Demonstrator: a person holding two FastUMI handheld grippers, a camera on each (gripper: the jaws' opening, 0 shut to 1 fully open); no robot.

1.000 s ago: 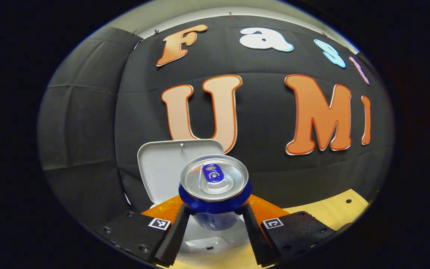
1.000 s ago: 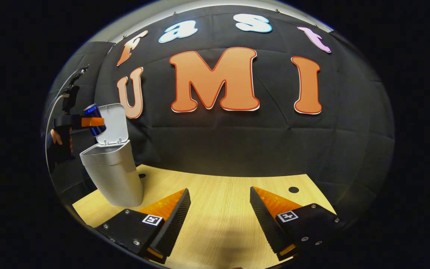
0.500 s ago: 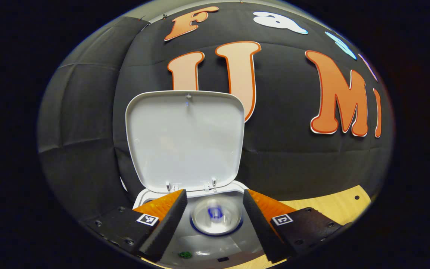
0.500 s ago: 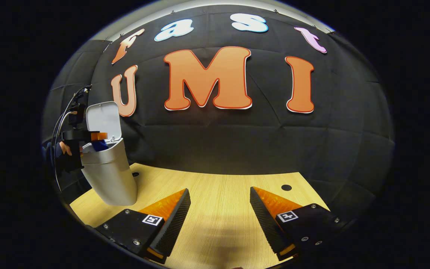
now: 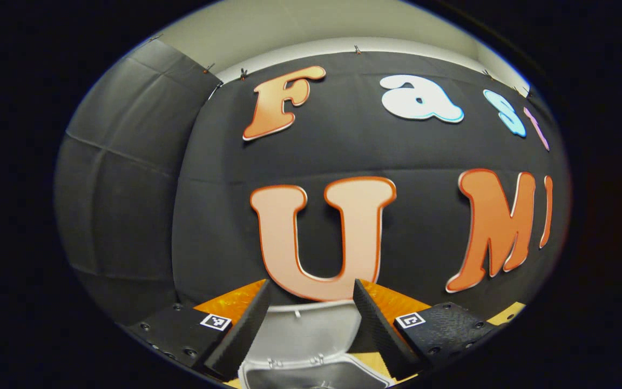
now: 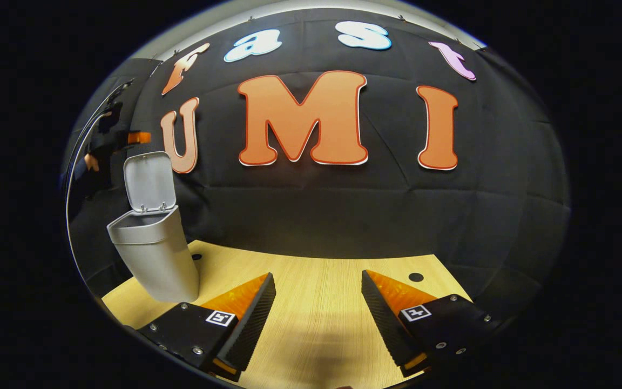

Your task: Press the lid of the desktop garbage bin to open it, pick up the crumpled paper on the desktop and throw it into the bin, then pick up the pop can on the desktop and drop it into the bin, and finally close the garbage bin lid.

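- The bin (image 6: 154, 254) stands at the left end of the table (image 6: 316, 302), near the back wall, as the right gripper view shows it. Its lid (image 6: 148, 181) is up, hinged at the rear rim and leaning slightly back toward the wall.
- In the left gripper view the lid (image 5: 304, 335) shows low down, between the fingers and below them, with the bin's open mouth under it.
- No can or paper lies on the table in either view; I judge both are in the bin, so closing the lid is the step left.
- The left gripper (image 5: 306, 329) is spread with nothing between its fingers. In the right gripper view it hangs above and behind the lid's top edge, held by a hand (image 6: 92, 161).
- To close well: bring one finger over the lid's top edge from behind and tip it forward, then press down near the front rim until it seats. Pushing low by the hinge would give poor leverage.
- The bin looks light and tapers to a narrow base, so a sideways shove could tip or slide it; push downward, not across.
- The right gripper (image 6: 316, 316) is spread and holds nothing, low over the table's front middle, well apart from the bin.
- The table is pale wood with small dark holes near its back edge (image 6: 415, 277).
- Black cloth (image 6: 316, 210) walls the booth behind and to the left; a pale ceiling strip (image 5: 316, 27) shows above it.
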